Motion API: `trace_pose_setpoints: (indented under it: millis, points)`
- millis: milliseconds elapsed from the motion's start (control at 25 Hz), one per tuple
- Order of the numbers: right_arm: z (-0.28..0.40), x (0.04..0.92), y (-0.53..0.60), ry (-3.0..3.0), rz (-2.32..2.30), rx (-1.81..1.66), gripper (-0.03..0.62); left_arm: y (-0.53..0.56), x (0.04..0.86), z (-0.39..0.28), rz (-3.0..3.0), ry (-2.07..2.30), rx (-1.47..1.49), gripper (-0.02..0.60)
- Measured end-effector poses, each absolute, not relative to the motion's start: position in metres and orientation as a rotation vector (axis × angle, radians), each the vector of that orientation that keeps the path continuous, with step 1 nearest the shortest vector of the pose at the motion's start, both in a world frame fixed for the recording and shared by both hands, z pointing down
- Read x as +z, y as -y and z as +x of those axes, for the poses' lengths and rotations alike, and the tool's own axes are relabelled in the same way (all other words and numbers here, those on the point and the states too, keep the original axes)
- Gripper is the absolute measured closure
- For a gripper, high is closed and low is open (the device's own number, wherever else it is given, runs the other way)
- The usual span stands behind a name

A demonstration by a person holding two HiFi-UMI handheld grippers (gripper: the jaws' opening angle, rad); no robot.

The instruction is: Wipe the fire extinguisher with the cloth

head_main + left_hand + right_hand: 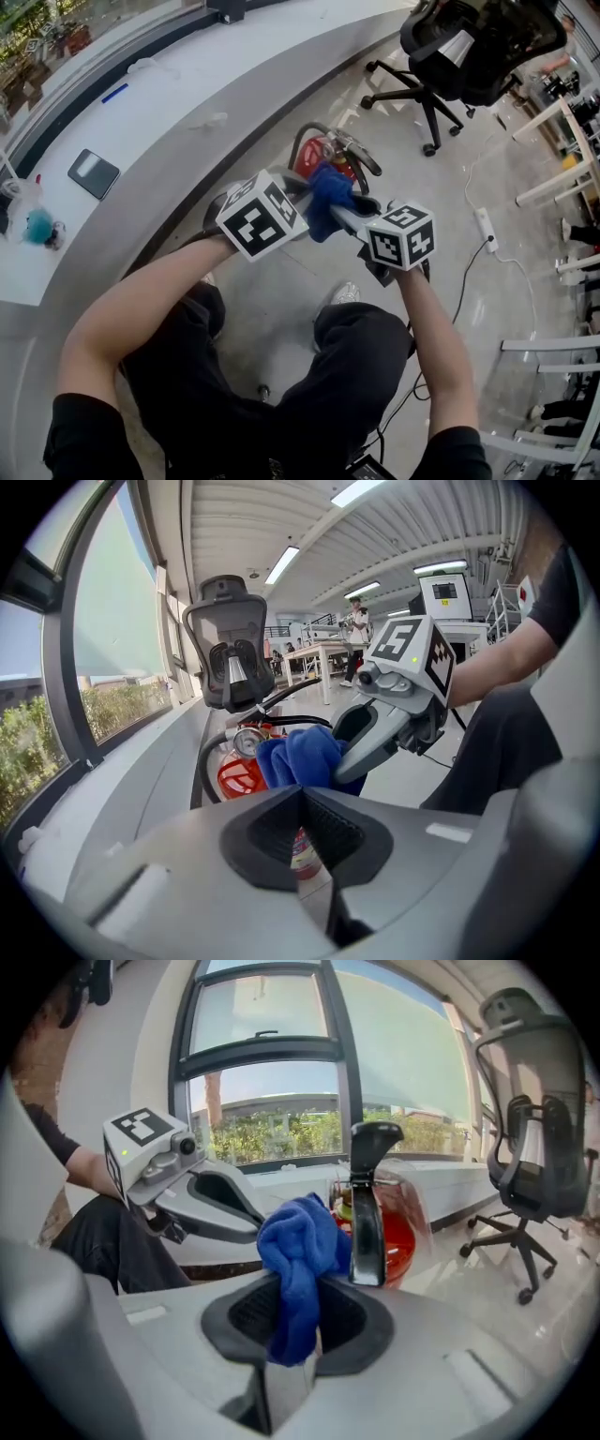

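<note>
A red fire extinguisher (322, 150) with a black hose and handle stands on the floor in front of my knees. My right gripper (333, 208) is shut on a bunched blue cloth (328, 195), which rests against the extinguisher's top. In the right gripper view the cloth (300, 1241) hangs between the jaws of the right gripper (298, 1290), beside the black handle (367, 1204) and red body (401, 1234). My left gripper (298, 185) is just left of the cloth. In its own view the left gripper (300, 797) has its pads together with nothing between them, and the extinguisher (234, 775) and cloth (302, 755) lie beyond.
A curved white counter (141, 122) runs along the left, with a dark phone (94, 173) lying on it. A black office chair (469, 47) stands behind the extinguisher. A power strip (485, 228) with cables lies on the floor to the right, near white table legs (553, 187).
</note>
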State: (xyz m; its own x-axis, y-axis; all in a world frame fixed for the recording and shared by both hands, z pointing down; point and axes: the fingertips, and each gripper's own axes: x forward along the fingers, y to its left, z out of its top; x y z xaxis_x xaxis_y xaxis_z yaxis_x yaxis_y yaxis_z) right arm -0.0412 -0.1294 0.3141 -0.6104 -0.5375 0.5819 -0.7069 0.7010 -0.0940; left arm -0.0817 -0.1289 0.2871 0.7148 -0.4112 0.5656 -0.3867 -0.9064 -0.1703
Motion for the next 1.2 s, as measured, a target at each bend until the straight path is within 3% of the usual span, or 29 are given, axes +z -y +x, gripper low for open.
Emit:
trace_pose_setpoints:
  millis: [40, 240, 360, 560, 720, 800, 920, 1200]
  points:
    - [-0.041, 0.311, 0.13, 2.385, 0.98, 0.449, 0.514, 0.128, 0.287, -0.081, -2.879, -0.662, -0.95, 0.574]
    - [-0.032, 0.307, 0.129, 2.364, 1.05, 0.423, 0.514, 0.123, 0.271, -0.064, -2.953, -0.615, -0.791, 0.388]
    - [-0.03, 0.305, 0.127, 2.39, 1.037, 0.361, 0.514, 0.123, 0.264, -0.048, -3.002, -0.584, -0.719, 0.344]
    - [-0.032, 0.304, 0.118, 2.388, 0.958, 0.155, 0.514, 0.123, 0.273, -0.031, -3.067, -0.53, -0.722, 0.366]
    - [-0.029, 0.307, 0.123, 2.375, 0.983, 0.113, 0.511, 0.131, 0.271, -0.025, -3.03, -0.564, -0.746, 0.484]
    - [-0.03, 0.311, 0.122, 2.382, 0.968, 0.148, 0.47, 0.141, 0.269, -0.024, -2.988, -0.634, -0.766, 0.514]
    - [-0.027, 0.316, 0.116, 2.377, 0.945, 0.174, 0.414, 0.151, 0.271, -0.024, -2.962, -0.703, -0.791, 0.517]
    - [-0.006, 0.323, 0.108, 2.337, 0.999, 0.207, 0.414, 0.166, 0.268, -0.013, -2.824, -0.845, -0.81, 0.517]
